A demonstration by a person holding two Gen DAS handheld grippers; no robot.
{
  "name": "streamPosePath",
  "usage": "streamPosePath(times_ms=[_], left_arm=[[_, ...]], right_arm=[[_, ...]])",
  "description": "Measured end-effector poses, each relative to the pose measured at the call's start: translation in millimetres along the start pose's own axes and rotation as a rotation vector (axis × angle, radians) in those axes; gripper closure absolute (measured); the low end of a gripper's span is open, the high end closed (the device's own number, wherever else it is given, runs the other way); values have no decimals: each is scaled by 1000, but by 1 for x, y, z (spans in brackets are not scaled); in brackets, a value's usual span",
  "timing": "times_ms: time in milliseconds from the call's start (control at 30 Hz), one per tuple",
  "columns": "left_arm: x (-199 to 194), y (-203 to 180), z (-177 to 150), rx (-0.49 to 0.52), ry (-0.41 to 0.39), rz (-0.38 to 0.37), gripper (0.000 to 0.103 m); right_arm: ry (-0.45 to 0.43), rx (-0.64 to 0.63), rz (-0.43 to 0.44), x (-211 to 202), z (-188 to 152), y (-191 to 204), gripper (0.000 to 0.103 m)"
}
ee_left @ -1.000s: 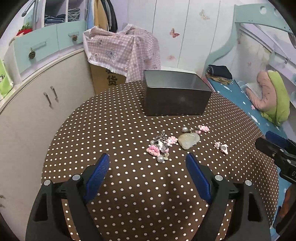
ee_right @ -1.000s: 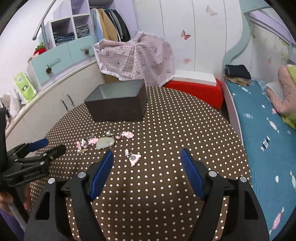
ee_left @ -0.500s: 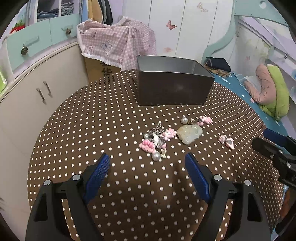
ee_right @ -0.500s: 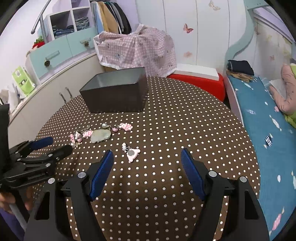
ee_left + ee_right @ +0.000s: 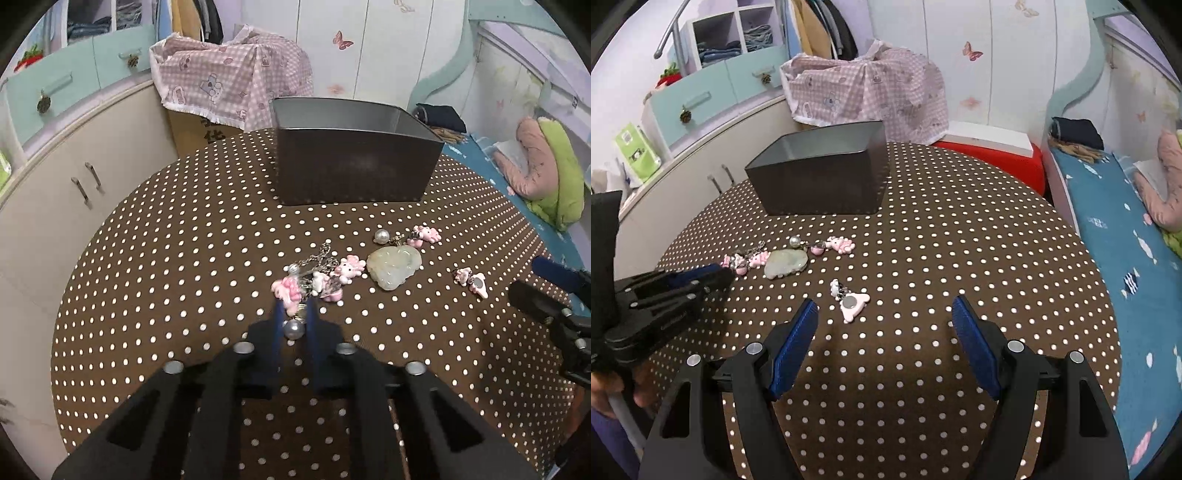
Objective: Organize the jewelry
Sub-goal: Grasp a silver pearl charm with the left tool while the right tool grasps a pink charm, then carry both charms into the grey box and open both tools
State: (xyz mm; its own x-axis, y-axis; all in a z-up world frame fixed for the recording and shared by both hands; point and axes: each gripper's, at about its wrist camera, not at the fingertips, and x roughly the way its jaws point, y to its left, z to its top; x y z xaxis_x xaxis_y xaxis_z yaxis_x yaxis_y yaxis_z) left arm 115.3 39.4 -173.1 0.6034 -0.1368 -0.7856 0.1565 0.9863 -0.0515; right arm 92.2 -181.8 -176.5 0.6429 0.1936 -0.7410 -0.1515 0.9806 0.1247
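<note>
Brown polka-dot bench fills the left wrist view; left claw is closing, blue pads nearly together, with the near end of the pink charm chain between them and its grey pearl sitting in the narrow gap. Rest of that chain lies flat on the cloth. Pale green jade pendant is just beside it, a pearl-and-pink-charm piece beyond, a small pink earring pair further right, all loose on the bench. Dark metal box stands open past them, well apart. Right wrist view: right claw spread wide, hovering over the cloth, nothing between the pads; the earring pair lies just ahead of it, nearer its left pad. Left claw shows at the left edge, tips on the chain's end. Step in hand, as I read it: first pick, chain grasp. Next move calls for a firm pinch, a clean lift without snagging the jade, then carrying it over the box rim.
</note>
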Motion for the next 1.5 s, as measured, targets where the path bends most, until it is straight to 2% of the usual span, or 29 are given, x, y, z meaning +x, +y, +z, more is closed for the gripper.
streamPosePath(times_ms=[233,633,667,700,767,800,867,900,1167,1500], left_arm=[[-14,14,-12,-20,-22,-93,94],[-29,12,-17,-31,-52,-115,94],[-29,10,-17,-33,-51,-119,94],[-29,9,-16,-36,-50,-118,94],[-29,7,-15,-37,-49,-119,94],[-29,6,-14,-36,-51,-119,94],[-29,5,-13,-32,-53,-118,94],[-29,5,-12,-35,-54,-117,94],[-33,-1,-9,-32,-60,-142,94],[-47,-4,12,-28,-87,-223,94]], right_arm=[[15,-44,12,8,-3,14,31],[40,-69,-10,32,10,25,31],[45,-67,-12,35,14,26,34],[55,-67,-7,37,16,26,48],[70,-80,-9,42,18,29,52],[75,-91,-9,43,19,31,64],[74,-104,-16,43,19,33,72],[76,-108,-1,43,20,35,80],[78,-103,27,32,12,30,81],[-1,-80,80,-1,29,25,81]])
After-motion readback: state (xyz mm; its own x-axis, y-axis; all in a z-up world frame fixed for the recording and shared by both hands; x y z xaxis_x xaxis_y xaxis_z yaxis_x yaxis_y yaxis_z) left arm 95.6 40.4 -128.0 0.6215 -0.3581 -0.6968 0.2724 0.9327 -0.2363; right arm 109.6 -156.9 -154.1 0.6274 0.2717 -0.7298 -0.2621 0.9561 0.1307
